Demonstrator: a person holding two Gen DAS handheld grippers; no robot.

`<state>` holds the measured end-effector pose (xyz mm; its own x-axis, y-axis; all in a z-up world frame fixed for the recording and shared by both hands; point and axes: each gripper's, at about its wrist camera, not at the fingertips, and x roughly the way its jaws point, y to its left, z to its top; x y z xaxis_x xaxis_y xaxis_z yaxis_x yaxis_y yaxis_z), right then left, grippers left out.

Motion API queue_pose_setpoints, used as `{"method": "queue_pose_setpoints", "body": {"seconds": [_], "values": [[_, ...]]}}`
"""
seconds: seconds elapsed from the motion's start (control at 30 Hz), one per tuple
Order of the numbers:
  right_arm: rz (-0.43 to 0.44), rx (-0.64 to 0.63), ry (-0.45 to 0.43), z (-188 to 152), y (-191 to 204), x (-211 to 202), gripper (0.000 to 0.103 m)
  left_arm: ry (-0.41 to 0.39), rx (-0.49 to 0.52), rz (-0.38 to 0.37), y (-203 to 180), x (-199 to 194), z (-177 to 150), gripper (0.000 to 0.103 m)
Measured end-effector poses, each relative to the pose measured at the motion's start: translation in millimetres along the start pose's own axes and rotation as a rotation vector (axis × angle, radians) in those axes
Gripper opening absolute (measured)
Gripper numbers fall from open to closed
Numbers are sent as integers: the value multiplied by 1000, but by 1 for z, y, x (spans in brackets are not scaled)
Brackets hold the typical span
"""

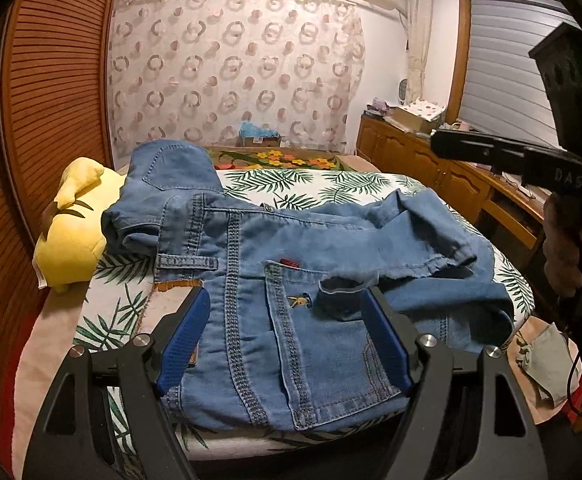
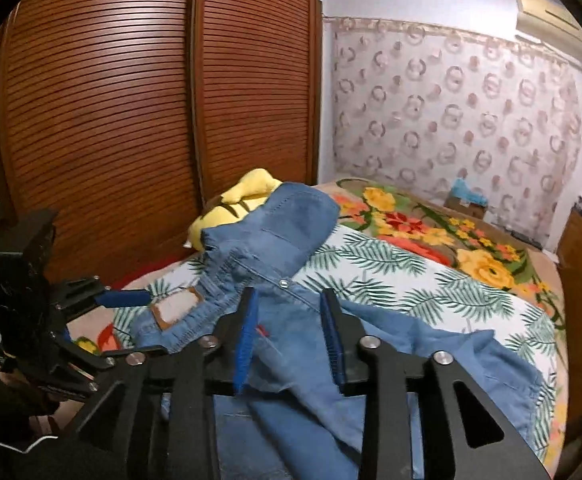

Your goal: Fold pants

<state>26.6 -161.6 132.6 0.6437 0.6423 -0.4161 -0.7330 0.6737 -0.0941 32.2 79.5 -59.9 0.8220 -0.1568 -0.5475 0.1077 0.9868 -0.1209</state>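
Light blue denim pants [image 1: 291, 280] lie crumpled on the bed, seat side up, with a back pocket [image 1: 331, 360] near me and a leg bunched to the right. My left gripper [image 1: 287, 304] is open, its blue pads either side of the pocket area, just above the cloth. In the right wrist view the pants [image 2: 291, 340] stretch from the waistband patch [image 2: 177, 306] toward me. My right gripper [image 2: 289, 304] is open over the leg fabric, holding nothing. The left gripper [image 2: 123, 299] shows at the left there. The right gripper [image 1: 491, 152] shows at the upper right of the left wrist view.
The bed has a palm-leaf sheet [image 1: 331, 184] and a floral blanket [image 2: 431, 232] at the far end. A yellow plush toy [image 1: 71, 232] lies at the bed's left edge by the slatted wooden wardrobe [image 2: 131, 100]. A wooden cabinet [image 1: 411, 152] with clutter stands to the right.
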Motion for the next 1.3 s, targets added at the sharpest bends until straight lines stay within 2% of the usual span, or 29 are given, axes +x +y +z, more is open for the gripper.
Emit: {"method": "queue_pose_setpoints", "body": {"seconds": [0.07, 0.17, 0.3, 0.37, 0.53, 0.7, 0.87, 0.97, 1.03, 1.1, 1.23, 1.3], "values": [[-22, 3, 1, -4, -1, -3, 37, 9, -1, -4, 0, 4, -2, 78], [-67, 17, 19, -28, -3, -12, 37, 24, -2, -19, 0, 12, -5, 78], [-125, 56, 87, -48, -12, -4, 40, 53, 7, -53, -3, 27, -6, 78], [-154, 79, 119, -58, -16, 1, 40, 69, 28, -74, -7, 36, -5, 70], [-172, 162, 181, -68, -22, 13, 40, 116, 91, -116, -23, 63, 4, 60], [-155, 210, 212, -63, -21, 19, 42, 167, 157, -122, -37, 90, 11, 59], [-163, 238, 239, -55, -22, 31, 44, 207, 190, -110, -42, 110, 11, 45], [-178, 249, 228, -50, -27, 29, 46, 193, 185, -105, -44, 108, 13, 40], [-185, 261, 213, -48, -26, 25, 53, 183, 188, -110, -46, 106, 15, 38], [-188, 257, 222, -51, -24, 27, 55, 173, 195, -109, -47, 105, 16, 34], [-129, 272, 247, -67, -20, 32, 55, 157, 192, -144, -49, 102, 20, 14], [-111, 282, 238, -66, -20, 34, 55, 154, 188, -155, -51, 100, 21, 11]]}}
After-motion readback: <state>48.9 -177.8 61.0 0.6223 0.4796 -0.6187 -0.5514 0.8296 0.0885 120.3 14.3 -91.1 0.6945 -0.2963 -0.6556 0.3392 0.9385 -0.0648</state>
